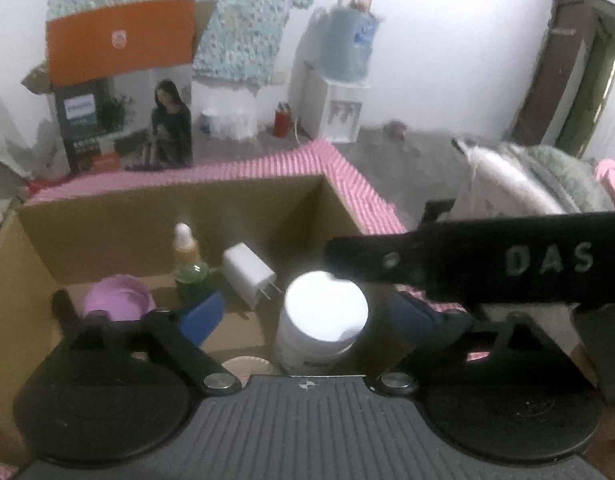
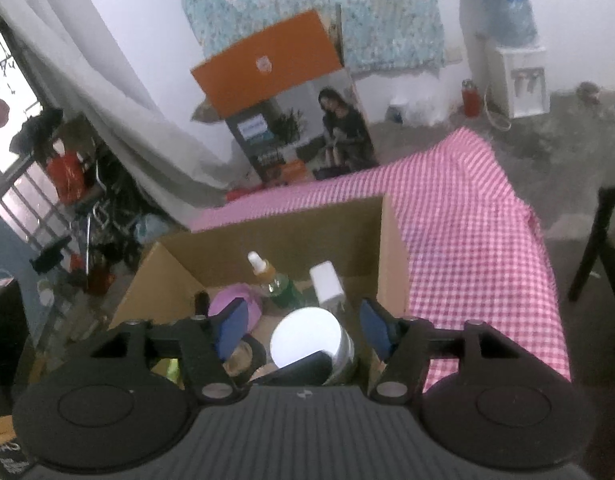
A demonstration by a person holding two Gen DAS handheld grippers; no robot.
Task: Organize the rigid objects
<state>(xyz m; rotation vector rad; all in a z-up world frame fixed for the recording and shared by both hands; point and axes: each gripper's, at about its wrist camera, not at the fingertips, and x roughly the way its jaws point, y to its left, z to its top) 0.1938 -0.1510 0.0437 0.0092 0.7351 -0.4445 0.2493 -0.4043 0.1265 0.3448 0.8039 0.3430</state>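
An open cardboard box (image 1: 171,220) (image 2: 393,256) stands on a pink checked cloth. Inside it are a white-lidded jar (image 1: 325,312) (image 2: 305,338), a white charger plug (image 1: 247,280) (image 2: 326,282), a dropper bottle with green base (image 1: 189,264) (image 2: 273,280) and a purple lid (image 1: 117,298) (image 2: 235,294). My left gripper (image 1: 307,318) is open, its blue pads either side of the jar, not touching it. My right gripper (image 2: 301,328) is open above the jar. The right gripper's black body (image 1: 487,264) crosses the left wrist view.
An orange-topped product carton (image 1: 123,104) (image 2: 291,108) stands behind the box. A water dispenser (image 1: 343,80) (image 2: 507,48) and a red flask (image 1: 282,120) (image 2: 470,98) are at the far wall. The checked cloth (image 2: 467,220) spreads to the right. Clutter (image 2: 75,200) lies at left.
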